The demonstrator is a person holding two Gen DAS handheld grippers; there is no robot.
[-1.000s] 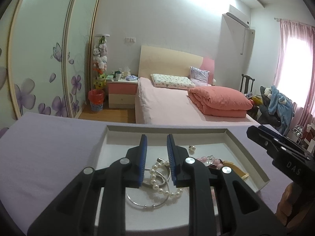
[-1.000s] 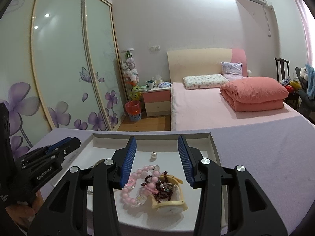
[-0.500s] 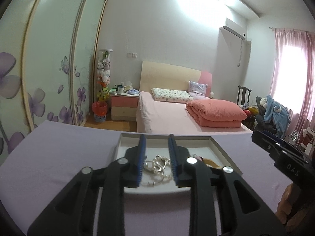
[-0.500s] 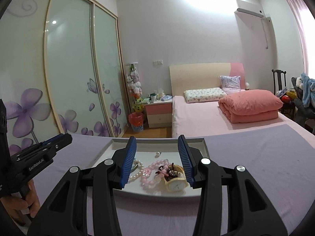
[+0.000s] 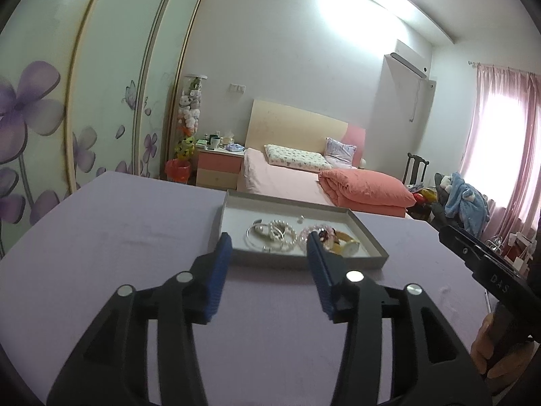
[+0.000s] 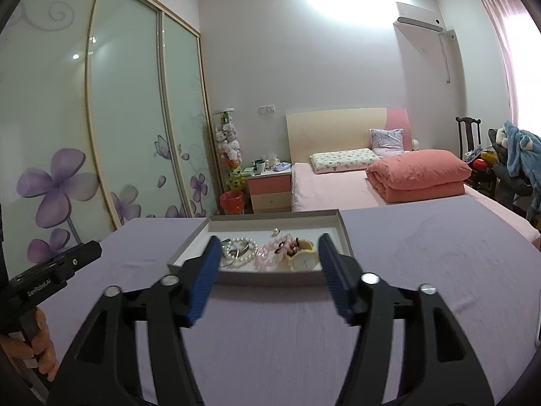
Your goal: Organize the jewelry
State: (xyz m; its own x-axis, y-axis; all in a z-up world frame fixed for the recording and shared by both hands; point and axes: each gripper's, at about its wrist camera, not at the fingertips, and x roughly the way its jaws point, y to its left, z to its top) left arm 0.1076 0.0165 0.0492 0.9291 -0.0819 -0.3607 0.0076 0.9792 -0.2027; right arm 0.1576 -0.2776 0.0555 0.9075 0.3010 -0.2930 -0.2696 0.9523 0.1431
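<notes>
A shallow grey tray [image 5: 368,260] lies on the purple table and holds the jewelry. In it are a white pearl bracelet [image 5: 282,233], silver bangles [image 5: 254,237], a pink bead bracelet [image 5: 309,231], a yellow-strapped watch [image 5: 348,244] and a small earring [image 5: 301,217]. My left gripper [image 5: 268,247] is open and empty, held back from the tray's near edge. In the right wrist view the tray [image 6: 345,240], pearls [image 6: 241,250], pink beads [image 6: 267,257] and watch [image 6: 304,258] show. My right gripper [image 6: 267,253] is open and empty, short of the tray.
The purple table [image 5: 111,237] spreads around the tray [image 6: 422,253]. Beyond its far edge stand a pink bed [image 5: 304,182], a nightstand [image 5: 219,165] and a flowered wardrobe [image 5: 67,111]. The other gripper's body shows at each view's edge.
Both grippers have pulled back from over the tray to in front of it. Both jaws have opened wider, the left one most. The jewelry stays in the tray.
</notes>
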